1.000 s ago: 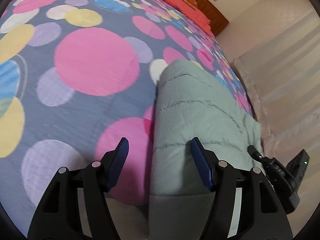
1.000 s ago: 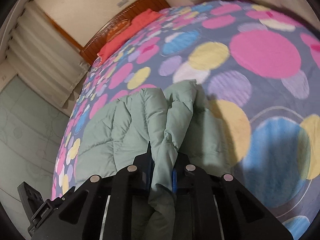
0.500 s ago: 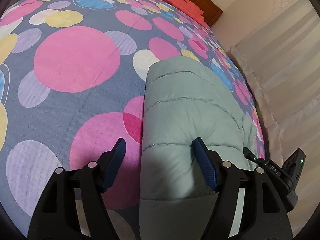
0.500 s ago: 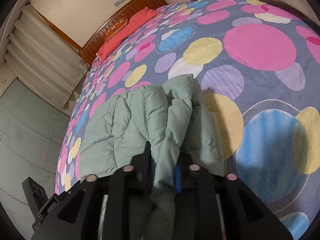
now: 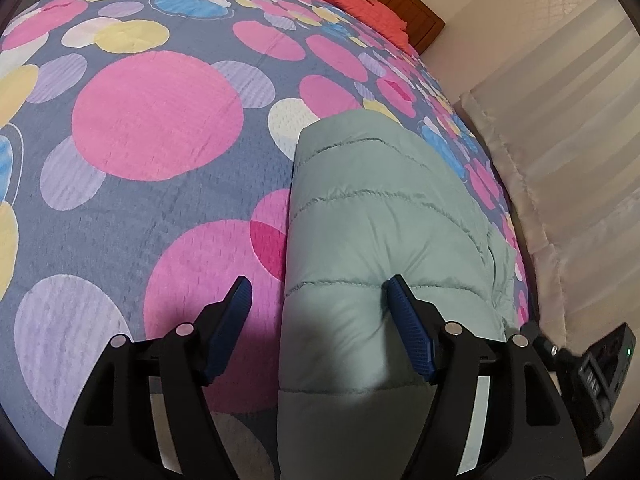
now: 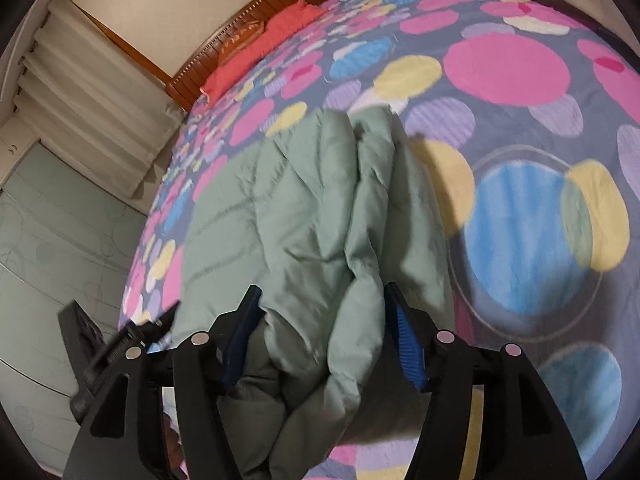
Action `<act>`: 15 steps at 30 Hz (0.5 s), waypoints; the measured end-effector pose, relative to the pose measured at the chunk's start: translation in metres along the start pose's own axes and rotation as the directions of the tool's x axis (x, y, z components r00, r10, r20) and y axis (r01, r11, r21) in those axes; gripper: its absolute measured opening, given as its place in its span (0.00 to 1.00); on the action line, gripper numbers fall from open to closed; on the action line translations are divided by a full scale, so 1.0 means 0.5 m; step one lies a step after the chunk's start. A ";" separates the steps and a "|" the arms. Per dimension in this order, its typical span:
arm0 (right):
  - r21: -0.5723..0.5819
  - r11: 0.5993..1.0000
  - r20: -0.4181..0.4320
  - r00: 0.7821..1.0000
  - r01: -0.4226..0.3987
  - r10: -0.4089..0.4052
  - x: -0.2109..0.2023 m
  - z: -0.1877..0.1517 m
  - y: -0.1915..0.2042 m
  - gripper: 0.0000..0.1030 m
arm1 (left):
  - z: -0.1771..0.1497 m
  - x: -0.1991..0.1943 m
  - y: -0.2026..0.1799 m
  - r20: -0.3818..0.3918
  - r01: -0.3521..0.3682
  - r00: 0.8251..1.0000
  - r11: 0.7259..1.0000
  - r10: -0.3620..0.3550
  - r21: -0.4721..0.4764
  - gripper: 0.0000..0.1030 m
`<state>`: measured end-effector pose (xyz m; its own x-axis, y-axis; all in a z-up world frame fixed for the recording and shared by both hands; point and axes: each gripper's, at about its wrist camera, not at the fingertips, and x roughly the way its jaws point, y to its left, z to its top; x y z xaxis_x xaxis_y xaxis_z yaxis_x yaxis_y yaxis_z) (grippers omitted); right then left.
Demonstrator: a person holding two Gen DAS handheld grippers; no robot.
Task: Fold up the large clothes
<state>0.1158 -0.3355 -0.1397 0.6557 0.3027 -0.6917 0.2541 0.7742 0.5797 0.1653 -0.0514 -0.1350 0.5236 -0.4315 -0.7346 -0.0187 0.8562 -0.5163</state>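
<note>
My left gripper (image 5: 318,320) points forward and down, its two black arms spread wide, the blue ribbed pads (image 5: 408,328) well apart with nothing pinched between them. My right gripper (image 6: 324,332) is angled the same way, jaws parted wide too; its blue pads (image 6: 406,340) stand clear of each other, gripping nothing. Each gripper's black body shows at the edge of the other's view.
</note>
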 end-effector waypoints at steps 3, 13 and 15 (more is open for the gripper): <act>-0.010 1.000 -0.013 1.000 -0.010 0.010 0.001 -0.015 -0.009 0.35 | -0.002 -0.002 0.000 0.000 -0.005 1.000 1.000 0.005 0.007 0.68; 0.003 1.000 -0.028 0.999 -0.027 0.027 0.042 -0.033 -0.050 0.25 | -0.008 0.009 -0.004 -0.015 0.005 1.000 1.000 -0.004 0.018 0.68; 0.020 0.999 -0.032 0.998 -0.046 0.046 0.041 -0.033 -0.060 0.25 | -0.011 0.017 -0.004 -0.022 0.003 1.000 1.000 -0.002 0.023 0.71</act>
<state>0.1099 -0.3433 -0.1784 0.6437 0.3559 -0.6775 0.2379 0.7483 0.6192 0.1653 -0.0582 -0.1428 0.5045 -0.4395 -0.7432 0.0022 0.8614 -0.5079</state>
